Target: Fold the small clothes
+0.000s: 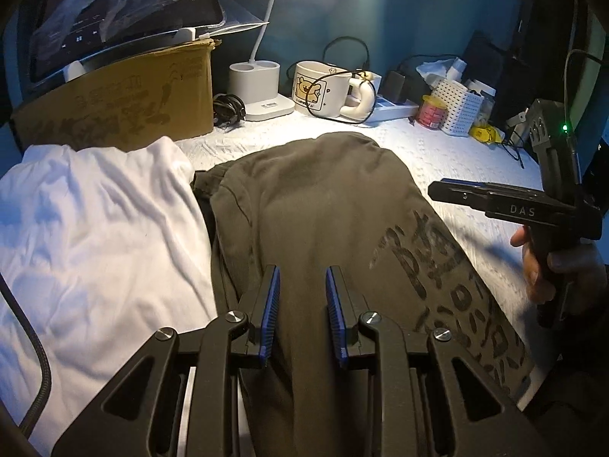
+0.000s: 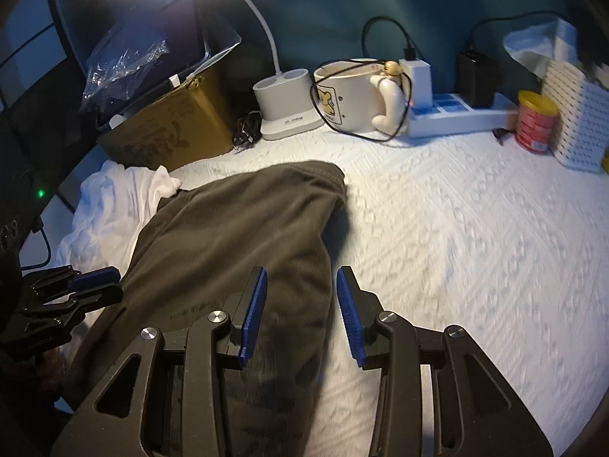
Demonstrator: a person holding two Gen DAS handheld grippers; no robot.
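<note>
With both the left gripper [image 1: 302, 278] and right gripper [image 2: 302, 280] parted and empty above the dark garment [image 1: 316, 205], we judge ourselves between folds, needing next to pinch an edge.

Dark garment [image 1: 304, 209] folded lengthwise beside white garment [image 1: 95, 228]

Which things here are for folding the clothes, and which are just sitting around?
For the job:
- dark olive printed cotton garment
- white crumpled cotton shirt
- left claw, open
- right claw, open

Just lying about:
- cream ceramic mug with a bear picture
- brown cardboard box
- white gooseneck desk lamp
- red round tin
- white perforated plastic basket
</note>
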